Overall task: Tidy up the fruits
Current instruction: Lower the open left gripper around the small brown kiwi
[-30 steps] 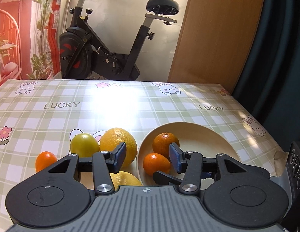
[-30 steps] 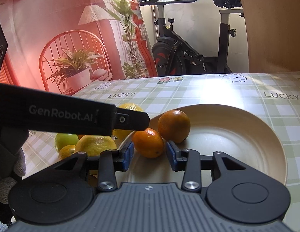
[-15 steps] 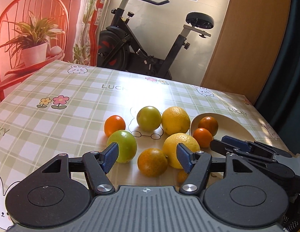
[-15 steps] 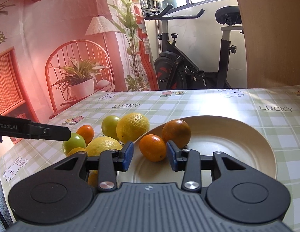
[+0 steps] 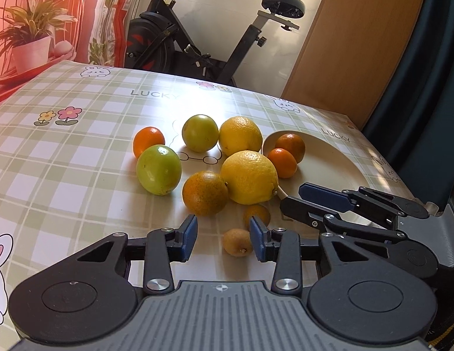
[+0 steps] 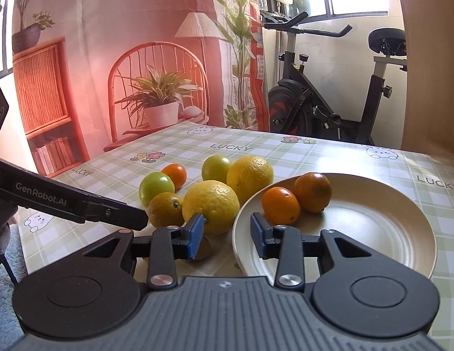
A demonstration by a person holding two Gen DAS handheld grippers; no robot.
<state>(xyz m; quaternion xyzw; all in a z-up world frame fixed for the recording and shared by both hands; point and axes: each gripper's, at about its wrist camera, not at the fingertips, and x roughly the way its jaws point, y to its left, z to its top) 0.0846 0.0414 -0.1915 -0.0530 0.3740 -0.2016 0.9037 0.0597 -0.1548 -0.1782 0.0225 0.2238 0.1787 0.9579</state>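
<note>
Both grippers drawn back from the plate toward the near edge of the table.

Left gripper (image 5: 222,235) swung away from the plate (image 5: 338,158) to the loose fruit beside it, now low over the table's near edge; jaws first widened, then just narrowed, nothing pinched, with a small brown fruit (image 5: 237,242) and a small orange (image 5: 257,215) just ahead of the right pad. Right gripper (image 6: 227,235) pulled back off the two oranges (image 6: 281,205) on the plate, now over the plate's near rim, jaws closed a little more, empty. Left gripper's arm now lower in the right wrist view, its tip by the speckled orange (image 6: 165,209).
</note>
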